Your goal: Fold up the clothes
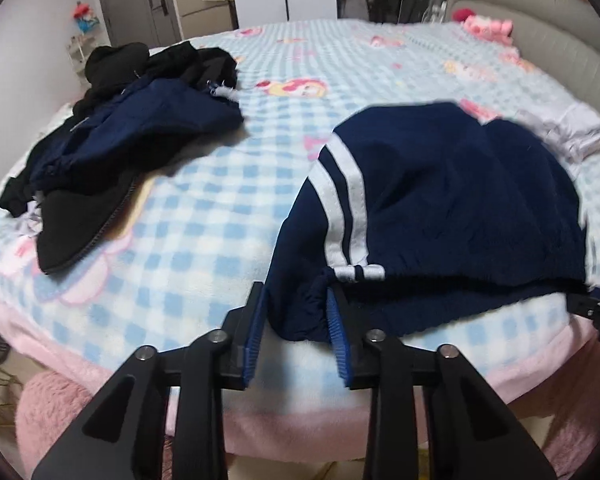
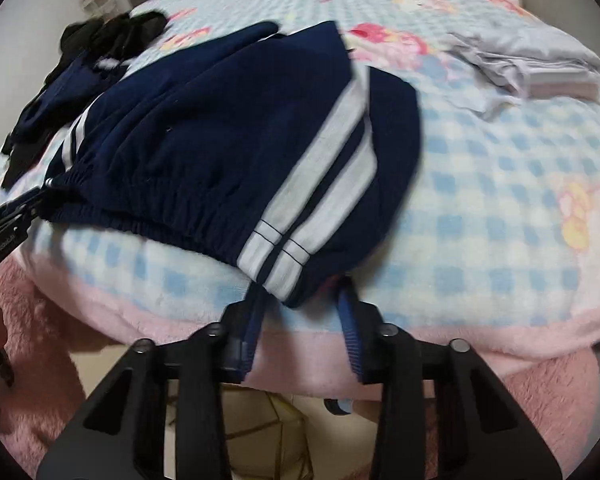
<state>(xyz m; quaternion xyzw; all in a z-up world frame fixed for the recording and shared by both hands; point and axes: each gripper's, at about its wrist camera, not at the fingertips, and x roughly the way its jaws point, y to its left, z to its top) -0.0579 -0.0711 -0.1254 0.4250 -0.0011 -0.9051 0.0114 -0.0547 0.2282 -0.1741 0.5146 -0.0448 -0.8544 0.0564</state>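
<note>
Navy pants with white side stripes (image 1: pixel 460 200) lie folded on the bed, waistband toward me; they also show in the right wrist view (image 2: pixel 228 132). My left gripper (image 1: pixel 296 304) is open, its blue pads either side of the waistband's left corner. My right gripper (image 2: pixel 300 300) is open, its fingers around the waistband's right striped corner. The right gripper shows at the left view's right edge (image 1: pixel 596 312), and the left gripper at the right view's left edge (image 2: pixel 8 216).
The bed has a blue checked blanket (image 1: pixel 188 224) with a pink edge. A heap of black and navy clothes (image 1: pixel 112 128) lies far left. Folded grey clothes (image 2: pixel 540 64) lie far right. A grey headboard (image 1: pixel 540 20) stands at the right.
</note>
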